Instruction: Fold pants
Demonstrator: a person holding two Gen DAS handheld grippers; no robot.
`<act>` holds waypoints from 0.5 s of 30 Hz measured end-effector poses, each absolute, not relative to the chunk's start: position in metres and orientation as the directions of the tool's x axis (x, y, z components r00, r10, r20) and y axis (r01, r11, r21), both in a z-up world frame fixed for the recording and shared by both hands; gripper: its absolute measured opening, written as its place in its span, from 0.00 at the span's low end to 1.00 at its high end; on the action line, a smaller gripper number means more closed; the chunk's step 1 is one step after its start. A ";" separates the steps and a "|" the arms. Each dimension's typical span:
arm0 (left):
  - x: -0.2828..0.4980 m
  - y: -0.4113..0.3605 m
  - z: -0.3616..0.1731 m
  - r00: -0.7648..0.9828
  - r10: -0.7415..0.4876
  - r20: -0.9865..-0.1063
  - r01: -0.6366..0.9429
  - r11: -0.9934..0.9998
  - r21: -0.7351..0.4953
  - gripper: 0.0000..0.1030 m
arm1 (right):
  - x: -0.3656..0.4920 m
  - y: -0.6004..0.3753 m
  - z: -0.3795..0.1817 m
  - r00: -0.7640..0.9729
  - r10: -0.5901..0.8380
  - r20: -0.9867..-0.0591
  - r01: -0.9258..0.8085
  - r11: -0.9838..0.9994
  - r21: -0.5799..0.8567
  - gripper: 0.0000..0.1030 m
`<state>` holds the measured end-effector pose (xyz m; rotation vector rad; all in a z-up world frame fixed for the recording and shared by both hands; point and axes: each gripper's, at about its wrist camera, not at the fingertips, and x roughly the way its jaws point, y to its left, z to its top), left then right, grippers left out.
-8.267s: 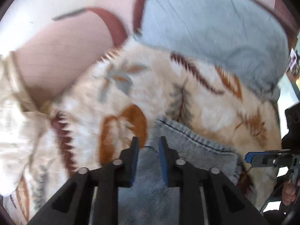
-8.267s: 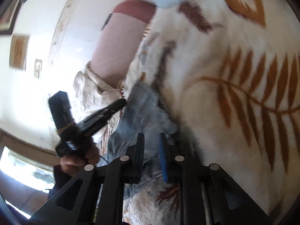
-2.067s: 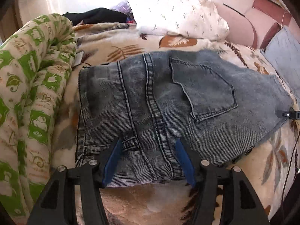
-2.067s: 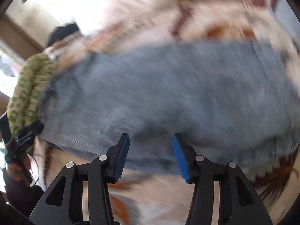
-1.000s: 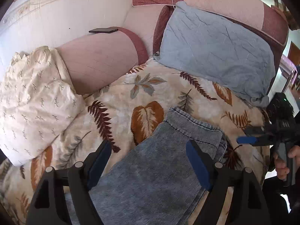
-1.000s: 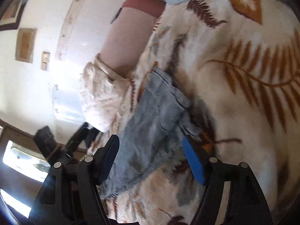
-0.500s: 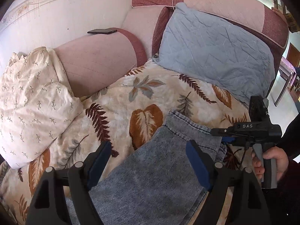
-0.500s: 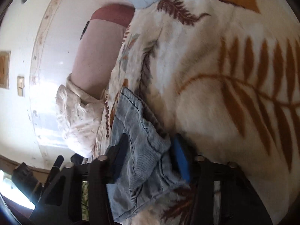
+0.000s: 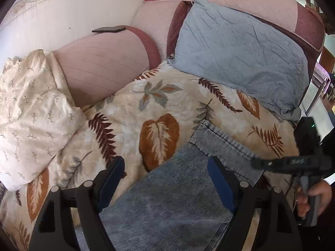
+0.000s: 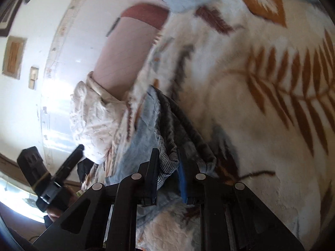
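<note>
The jeans (image 9: 178, 190) lie flat on the leaf-print blanket (image 9: 129, 113), running from the near edge of the left wrist view up to a stitched hem (image 9: 222, 138) at their far right end. Over them hangs the left gripper (image 9: 167, 179), jaws spread wide and released, one blue pad either side of the denim strip and neither pinching it. Over on the right, the right gripper (image 10: 167, 163) is down at the hem corner, jaws clenched on a bunched fold of the jeans (image 10: 167, 146); ribbed denim bulges up between the two fingers. In the left wrist view that same tool (image 9: 293, 163) shows as a black bar reaching in from the right edge, a hand (image 9: 314, 196) wrapped round its grip. The blanket covers a sofa seat. At the far right a blue-grey cushion (image 9: 240, 48) leans on the sofa back; to the left a cream pillow (image 9: 31, 121) slumps against the pink armrest (image 9: 104, 62), and a dark phone (image 9: 108, 29) lies flat on top of that armrest.
</note>
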<state>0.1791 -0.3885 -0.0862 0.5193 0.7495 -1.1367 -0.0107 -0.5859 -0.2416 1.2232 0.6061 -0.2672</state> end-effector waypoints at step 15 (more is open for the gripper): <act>0.178 -0.485 -0.129 0.042 -0.556 -0.830 0.993 0.112 -0.024 0.81 | -0.044 -0.580 -0.246 0.816 0.194 -0.544 0.499 0.237 0.833 0.66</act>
